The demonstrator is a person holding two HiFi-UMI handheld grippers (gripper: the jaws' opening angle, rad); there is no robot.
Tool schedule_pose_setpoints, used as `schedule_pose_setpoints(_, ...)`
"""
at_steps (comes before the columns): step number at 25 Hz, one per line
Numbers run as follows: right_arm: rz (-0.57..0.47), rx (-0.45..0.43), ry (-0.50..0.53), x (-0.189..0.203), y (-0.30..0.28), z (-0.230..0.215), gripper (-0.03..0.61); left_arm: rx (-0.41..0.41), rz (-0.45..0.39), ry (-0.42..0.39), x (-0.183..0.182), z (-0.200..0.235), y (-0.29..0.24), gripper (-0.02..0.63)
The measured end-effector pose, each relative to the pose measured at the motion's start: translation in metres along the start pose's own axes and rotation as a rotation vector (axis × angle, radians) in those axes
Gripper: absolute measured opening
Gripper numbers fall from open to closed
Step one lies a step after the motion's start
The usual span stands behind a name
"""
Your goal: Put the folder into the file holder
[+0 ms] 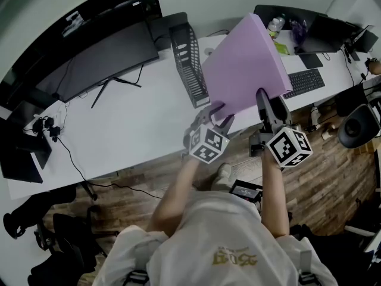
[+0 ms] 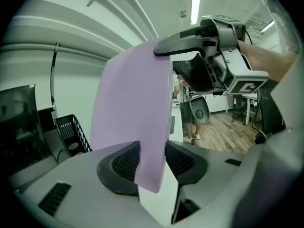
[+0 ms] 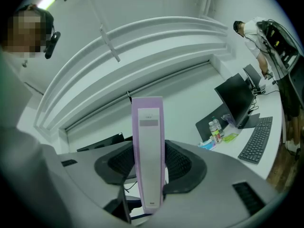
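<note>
A purple folder [image 1: 245,64] is held up in the air over the white desk [image 1: 125,130], tilted, with both grippers clamped on its near edge. My left gripper [image 1: 218,113] grips the near left corner; in the left gripper view the folder [image 2: 135,113] stands between its pads. My right gripper [image 1: 266,103] grips the spine side; the right gripper view shows the labelled spine [image 3: 149,151] upright between its pads. The black mesh file holder [image 1: 189,64] stands on the desk just left of the folder, also seen as the file holder [image 2: 71,134] in the left gripper view.
A large dark monitor [image 1: 101,55] stands at the back left with cables on the desk. A keyboard [image 1: 305,82], bottles [image 1: 275,25] and another monitor [image 1: 324,31] lie to the right. An office chair [image 1: 357,124] is at the right edge. Another person [image 3: 251,30] stands far off.
</note>
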State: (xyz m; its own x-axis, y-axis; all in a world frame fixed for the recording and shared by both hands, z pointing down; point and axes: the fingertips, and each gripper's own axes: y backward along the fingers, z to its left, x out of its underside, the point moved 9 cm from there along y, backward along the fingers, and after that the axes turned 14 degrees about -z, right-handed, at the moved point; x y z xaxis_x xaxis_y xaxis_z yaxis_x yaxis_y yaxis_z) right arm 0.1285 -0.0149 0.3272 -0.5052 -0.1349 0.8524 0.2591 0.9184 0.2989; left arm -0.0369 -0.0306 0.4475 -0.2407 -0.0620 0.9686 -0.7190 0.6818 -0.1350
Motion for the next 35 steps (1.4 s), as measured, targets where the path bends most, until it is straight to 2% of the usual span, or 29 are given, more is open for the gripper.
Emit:
schedule_pose_setpoints(9,0.013,-0.046,0.088,0.003,0.008,0.039,0.196,-0.018,-0.022,0.038,0.001,0.000,0.028,0.184)
schedule_pose_setpoints(17,0.005,-0.077,0.141,0.007,0.012,0.065,0.196,-0.024,-0.043,0.035,0.002,0.005,0.044,0.184)
schedule_pose_setpoints(35,0.053,-0.170,0.210,0.023,-0.046,0.078,0.196,-0.080,-0.026,0.071,0.004,0.055,0.030,0.182)
